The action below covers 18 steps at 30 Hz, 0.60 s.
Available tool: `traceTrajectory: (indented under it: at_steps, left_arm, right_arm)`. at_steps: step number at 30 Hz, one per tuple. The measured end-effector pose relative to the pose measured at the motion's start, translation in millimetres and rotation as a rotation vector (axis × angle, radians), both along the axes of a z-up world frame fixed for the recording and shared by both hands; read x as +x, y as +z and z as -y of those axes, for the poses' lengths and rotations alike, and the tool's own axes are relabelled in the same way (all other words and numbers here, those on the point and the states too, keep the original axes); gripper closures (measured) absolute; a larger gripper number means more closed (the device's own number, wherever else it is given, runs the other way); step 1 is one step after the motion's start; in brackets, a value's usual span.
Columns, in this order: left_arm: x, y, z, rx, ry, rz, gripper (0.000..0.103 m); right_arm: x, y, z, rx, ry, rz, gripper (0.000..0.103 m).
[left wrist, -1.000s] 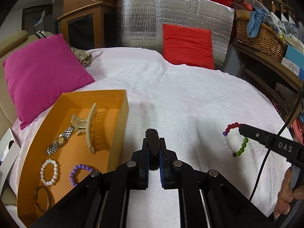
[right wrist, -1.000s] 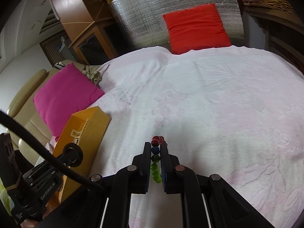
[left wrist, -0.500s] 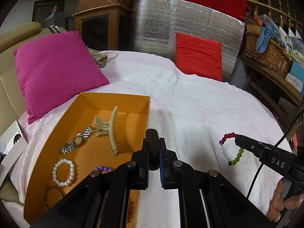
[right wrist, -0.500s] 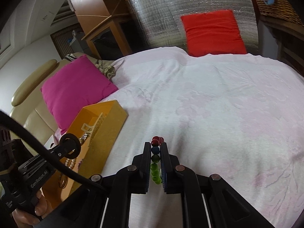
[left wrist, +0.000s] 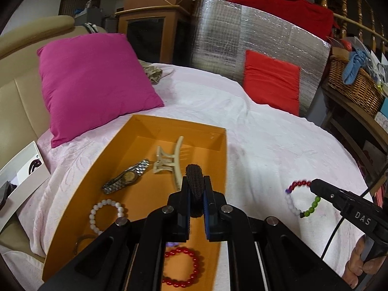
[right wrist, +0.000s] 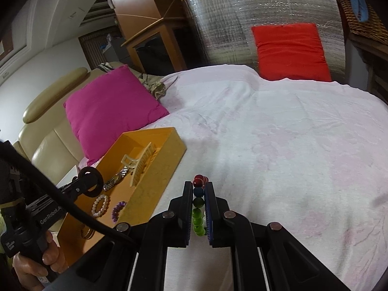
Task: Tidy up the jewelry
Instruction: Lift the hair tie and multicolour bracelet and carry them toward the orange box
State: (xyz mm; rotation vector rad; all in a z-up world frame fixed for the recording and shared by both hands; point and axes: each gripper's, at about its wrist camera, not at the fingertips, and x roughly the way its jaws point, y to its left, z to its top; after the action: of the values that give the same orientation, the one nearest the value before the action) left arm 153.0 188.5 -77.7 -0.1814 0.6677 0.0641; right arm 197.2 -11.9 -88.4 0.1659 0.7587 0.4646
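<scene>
An orange box point(left wrist: 155, 127) lies on the pale pink bedspread. Inside are a metal watch point(left wrist: 126, 179), a cream hair claw point(left wrist: 169, 162), a white bead bracelet point(left wrist: 106, 212), a red bead bracelet point(left wrist: 181, 269) and a thin bangle point(left wrist: 80, 240). My left gripper point(left wrist: 197, 184) is shut on a dark braided band point(left wrist: 194, 172) and hangs over the box's right side. To its right, above the spread, my right gripper point(right wrist: 198, 185) is shut on a red, blue, white and green bead bracelet point(right wrist: 197, 214). That bracelet point(left wrist: 303, 198) dangles as a loop in the left wrist view.
A magenta pillow point(left wrist: 92, 84) leans behind the box on a beige sofa point(left wrist: 17, 101). A red cushion point(left wrist: 271, 82) rests against a silver foil panel point(left wrist: 230, 36) at the back. A wicker basket point(left wrist: 351, 84) sits on a shelf at the right. A hand point(right wrist: 36, 266) holds the left gripper.
Both grippers have moved left toward the orange box, each keeping its item. The left gripper, earlier beside the box over the spread, now hangs above the box's right part.
</scene>
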Motion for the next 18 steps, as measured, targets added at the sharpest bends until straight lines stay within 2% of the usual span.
traceTrajectory:
  at_steps: [10,18]
  left_arm:
    - [-1,-4,-24,-0.017,0.051,-0.021,0.094]
    - [-2,-7,-46,-0.036,0.104,-0.035,0.094]
  right_arm:
    - [-11,16,-31,0.013,0.091,0.050,0.093]
    - [-4,17,-22,0.092,0.091,-0.002,0.093]
